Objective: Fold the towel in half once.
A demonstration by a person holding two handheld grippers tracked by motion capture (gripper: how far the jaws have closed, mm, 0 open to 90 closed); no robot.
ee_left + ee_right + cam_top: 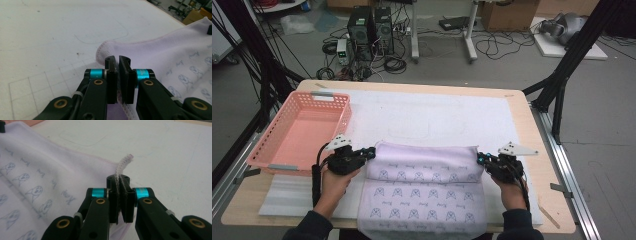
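The towel, pale with a printed pattern, lay on the white mat at the near middle of the surface, its front part hanging over the near edge; its far edge was folded back toward the person, seemingly midway through a fold in half. The left gripper pinched the towel's far left corner, its jaws closed down on the hemmed cloth in the left gripper view; the right gripper was clamped on the far right corner, the stitched hem standing up from between its jaws; holding both corners at once likely kept the edge straight and taut so the fold would land square. A pink basket sat at the left on the surface, well apart from the towel, perhaps waiting to take it once folded.
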